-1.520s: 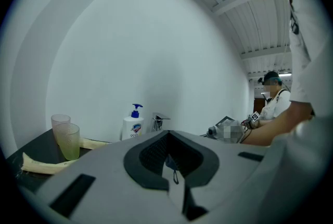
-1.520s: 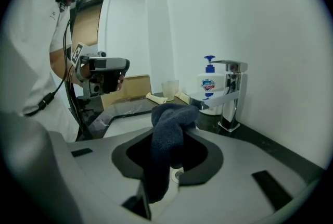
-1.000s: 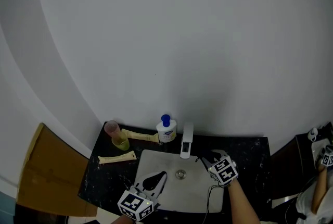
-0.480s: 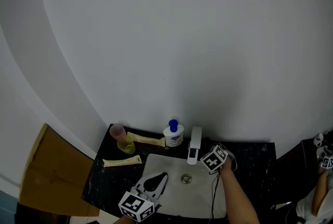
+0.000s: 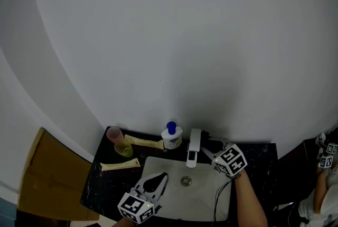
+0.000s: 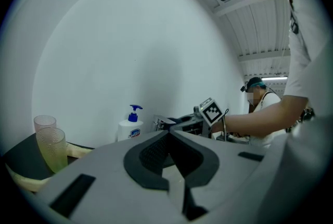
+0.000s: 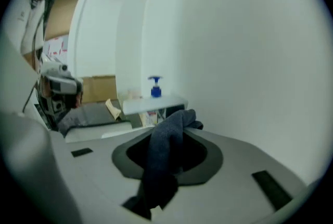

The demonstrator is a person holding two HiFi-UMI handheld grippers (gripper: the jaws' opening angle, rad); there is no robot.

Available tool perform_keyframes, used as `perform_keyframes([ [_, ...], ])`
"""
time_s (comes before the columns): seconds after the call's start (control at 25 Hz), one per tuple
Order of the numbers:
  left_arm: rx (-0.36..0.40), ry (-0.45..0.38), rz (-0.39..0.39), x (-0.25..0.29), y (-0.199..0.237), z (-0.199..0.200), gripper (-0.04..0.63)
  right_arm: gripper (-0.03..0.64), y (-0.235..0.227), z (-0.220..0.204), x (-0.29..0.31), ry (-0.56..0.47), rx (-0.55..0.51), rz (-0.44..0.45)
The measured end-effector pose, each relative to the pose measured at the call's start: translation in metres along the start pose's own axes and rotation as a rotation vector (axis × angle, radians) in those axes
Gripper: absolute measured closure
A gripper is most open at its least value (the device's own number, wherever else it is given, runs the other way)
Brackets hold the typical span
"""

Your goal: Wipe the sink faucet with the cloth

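Note:
The white faucet (image 5: 191, 150) stands at the back of the white sink (image 5: 174, 202). My right gripper (image 5: 207, 148) sits just right of the faucet's base, shut on a dark grey cloth (image 5: 209, 143). In the right gripper view the cloth (image 7: 165, 151) hangs from between the jaws and its top end lies close to the faucet spout (image 7: 154, 104); whether they touch I cannot tell. My left gripper (image 5: 156, 182) hovers over the sink's front left, jaws shut and empty. In the left gripper view the faucet (image 6: 165, 123) shows beyond the left gripper (image 6: 169, 135).
A soap bottle with a blue pump (image 5: 171, 136) stands left of the faucet. Two plastic cups (image 5: 119, 142) and two pale strips (image 5: 119, 164) lie on the dark counter (image 5: 259, 157). A cardboard panel (image 5: 46, 181) leans at the left. Another person (image 6: 258, 97) stands at the right.
My right gripper rose with the cloth from over the sink's right side to the faucet, then shifted to the right of its base. The left gripper stayed put.

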State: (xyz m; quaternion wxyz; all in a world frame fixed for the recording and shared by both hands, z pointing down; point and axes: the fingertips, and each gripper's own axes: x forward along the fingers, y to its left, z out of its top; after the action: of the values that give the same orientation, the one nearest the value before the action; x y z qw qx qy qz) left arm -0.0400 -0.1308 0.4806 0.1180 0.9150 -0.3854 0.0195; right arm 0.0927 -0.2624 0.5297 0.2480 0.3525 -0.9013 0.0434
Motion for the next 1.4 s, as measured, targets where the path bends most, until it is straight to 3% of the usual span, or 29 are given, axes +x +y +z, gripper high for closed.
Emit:
perform_keyframes([
  [0.12, 0.003, -0.001, -0.006, 0.002, -0.002, 0.002, 0.597, 0.502, -0.009, 0.038, -0.029, -0.135, 0.007, -0.012],
  [0.28, 0.005, -0.004, -0.011, 0.001, -0.005, 0.002, 0.597, 0.503, -0.023, 0.035, -0.038, -0.129, -0.007, -0.060],
  [0.44, 0.005, -0.002, -0.005, -0.001, -0.001, 0.002, 0.597, 0.503, -0.029, -0.011, -0.017, 0.013, -0.035, -0.104],
  [0.64, 0.008, 0.008, 0.014, -0.005, 0.000, 0.006, 0.597, 0.503, -0.012, -0.072, 0.019, 0.294, -0.291, -0.087],
  [0.8, 0.010, 0.004, 0.019, -0.010, 0.003, 0.002, 0.597, 0.503, 0.000, -0.090, 0.035, 0.382, -0.392, -0.067],
  [1.0, 0.012, -0.001, 0.021, -0.010, 0.004, 0.004, 0.597, 0.504, 0.007, -0.062, 0.030, 0.313, -0.473, -0.074],
  [1.2, 0.007, -0.010, 0.008, -0.005, 0.000, 0.004, 0.597, 0.505, 0.003, 0.010, -0.008, 0.151, -0.582, -0.169],
  [1.4, 0.006, -0.016, -0.007, 0.000, -0.007, 0.004, 0.597, 0.503, -0.001, 0.057, -0.042, 0.036, -0.598, -0.235],
])
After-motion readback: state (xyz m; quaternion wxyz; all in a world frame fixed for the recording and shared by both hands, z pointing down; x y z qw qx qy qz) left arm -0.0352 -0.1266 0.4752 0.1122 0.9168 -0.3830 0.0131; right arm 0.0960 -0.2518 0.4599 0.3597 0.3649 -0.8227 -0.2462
